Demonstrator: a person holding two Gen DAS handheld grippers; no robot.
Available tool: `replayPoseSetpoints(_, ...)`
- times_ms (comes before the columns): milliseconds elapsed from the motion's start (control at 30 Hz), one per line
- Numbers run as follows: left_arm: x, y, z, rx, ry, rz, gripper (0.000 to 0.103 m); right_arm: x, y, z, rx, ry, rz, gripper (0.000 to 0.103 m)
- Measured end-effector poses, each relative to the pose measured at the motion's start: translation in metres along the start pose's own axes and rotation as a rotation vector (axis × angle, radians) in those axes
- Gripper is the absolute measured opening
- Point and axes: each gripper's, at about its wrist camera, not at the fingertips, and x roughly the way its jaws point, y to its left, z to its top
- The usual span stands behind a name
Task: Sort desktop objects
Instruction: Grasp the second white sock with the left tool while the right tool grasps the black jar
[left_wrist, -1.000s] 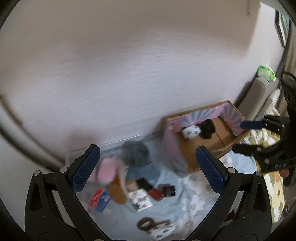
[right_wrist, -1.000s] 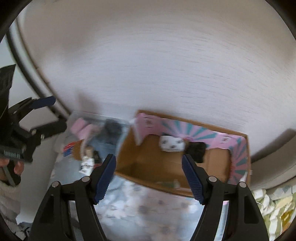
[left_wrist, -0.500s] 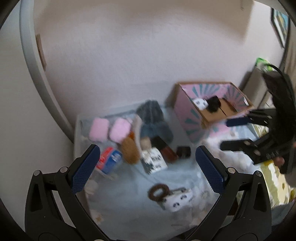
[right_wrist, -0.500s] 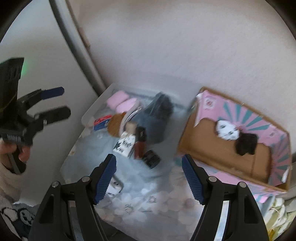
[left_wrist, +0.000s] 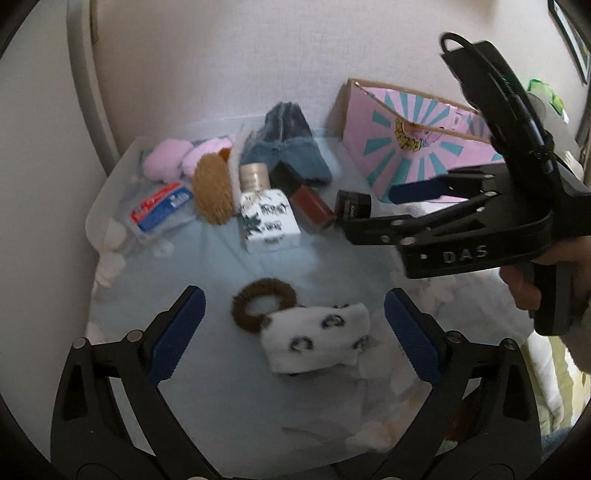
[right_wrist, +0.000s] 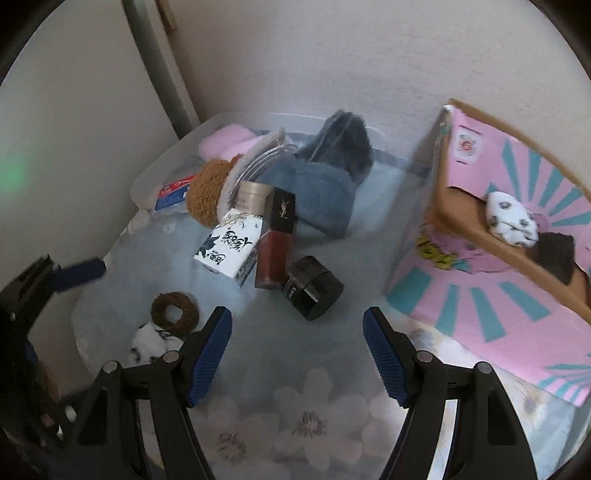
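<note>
My left gripper is open and empty, hovering over a white panda-print sock and a brown hair scrunchie. My right gripper is open and empty, just in front of a black round jar. The jar also shows in the left wrist view. A dark red lipstick box and a white box with black print lie beside the jar. A pink cardboard box at the right holds a white panda sock and a black item.
At the back lie blue denim slippers, a brown fuzzy item, pink fluffy pads and a red-and-blue packet. All rest on a light blue flowered cloth. A wall rises behind.
Both grippers have tilted down and moved closer to the cloth. The left one now hangs over the sock and scrunchie, the right one over the black jar. Both stay open.
</note>
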Motion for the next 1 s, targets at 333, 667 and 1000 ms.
replayPoseSetpoints(333, 0.008, -0.021, -0.017, -0.108, -0.042, 0.074, 0.095, 0.018, 0.002, 0.003, -0.253, -0.015, 0.052, 0.07)
replayPoseSetpoints(667, 0.023, -0.017, -0.028, -0.215, -0.013, 0.106, 0.073, 0.031, 0.006, -0.003, -0.343, 0.007, 0.045, 0.062)
replayPoseSetpoints(1000, 0.021, -0.02, -0.027, -0.236, -0.018, 0.115, 0.065, 0.033, -0.005, -0.003, -0.267, 0.002, 0.057, 0.042)
